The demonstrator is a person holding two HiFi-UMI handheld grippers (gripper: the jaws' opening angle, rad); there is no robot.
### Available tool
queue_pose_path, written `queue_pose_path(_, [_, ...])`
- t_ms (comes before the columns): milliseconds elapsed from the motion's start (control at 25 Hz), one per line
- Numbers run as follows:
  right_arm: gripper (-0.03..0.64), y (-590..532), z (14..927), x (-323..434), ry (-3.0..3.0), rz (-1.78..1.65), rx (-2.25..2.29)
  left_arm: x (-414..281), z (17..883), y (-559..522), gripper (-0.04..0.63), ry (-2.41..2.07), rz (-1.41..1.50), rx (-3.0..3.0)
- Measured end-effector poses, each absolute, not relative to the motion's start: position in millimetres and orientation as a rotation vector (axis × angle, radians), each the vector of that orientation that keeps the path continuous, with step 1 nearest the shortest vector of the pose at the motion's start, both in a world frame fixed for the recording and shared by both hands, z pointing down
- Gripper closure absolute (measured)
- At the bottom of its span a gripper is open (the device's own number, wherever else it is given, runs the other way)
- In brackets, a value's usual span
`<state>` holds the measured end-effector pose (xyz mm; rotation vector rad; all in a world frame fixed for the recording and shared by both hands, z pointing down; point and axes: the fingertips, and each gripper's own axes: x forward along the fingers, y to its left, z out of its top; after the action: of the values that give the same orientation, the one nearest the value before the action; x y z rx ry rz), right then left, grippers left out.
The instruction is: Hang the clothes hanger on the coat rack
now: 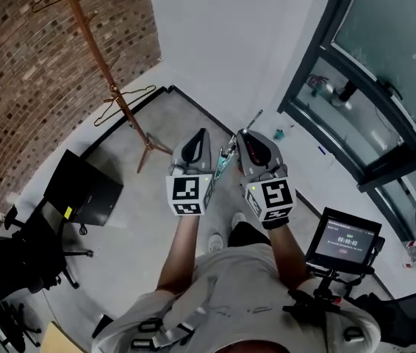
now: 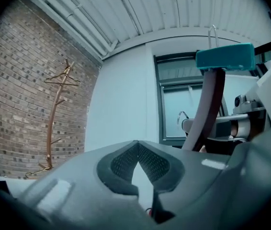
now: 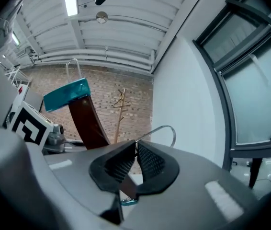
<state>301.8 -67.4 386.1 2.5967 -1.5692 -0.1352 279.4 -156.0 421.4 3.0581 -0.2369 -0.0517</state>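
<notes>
A wooden coat rack [image 1: 102,59] stands far off by the brick wall, with wire hangers on its pegs; it also shows as the coat rack [image 2: 54,119] and the coat rack [image 3: 121,110]. My right gripper [image 3: 136,145] is shut on a brown wooden clothes hanger [image 3: 85,119] with a teal end block [image 3: 66,96]; its metal hook [image 3: 166,129] sticks out past the jaws. In the head view the hanger [image 1: 226,162] sits between both grippers, held at chest height. My left gripper [image 2: 138,146] is shut with nothing in it, beside the hanger [image 2: 209,104].
A black chair [image 1: 83,191] stands on the grey floor near the rack's base. A small monitor on a stand [image 1: 344,241] is at my right. Dark-framed glass doors [image 1: 362,101] line the right wall. The brick wall [image 1: 24,87] runs behind the rack.
</notes>
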Motion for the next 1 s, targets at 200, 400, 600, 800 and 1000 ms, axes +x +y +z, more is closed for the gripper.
queue_pose_path(200, [0.597, -143.9, 401.3, 354.1, -1.697, -0.076, 2.552, 307.1, 431.9, -241.7, 0.595, -0.456, -0.04, 3.034])
queue_pose_path(400, [0.598, -237.5, 412.2, 386.2, -1.848, -0.085, 2.491, 309.3, 439.5, -330.3, 0.595, -0.658, 0.003, 3.013])
queue_pose_path(600, [0.598, -348.6, 395.8, 422.8, -2.052, -0.12, 2.384, 330.4, 421.1, -418.6, 0.595, -0.87, 0.02, 3.0])
queue_pose_path(800, [0.597, -449.1, 385.5, 433.4, -2.234, -0.143, 2.217, 334.4, 400.8, -509.7, 0.595, -1.126, -0.003, 2.938])
queue_pose_path(1000, [0.598, -517.2, 369.6, 427.7, -2.322, -0.234, 2.057, 326.6, 389.2, -566.5, 0.595, -1.293, 0.016, 2.876])
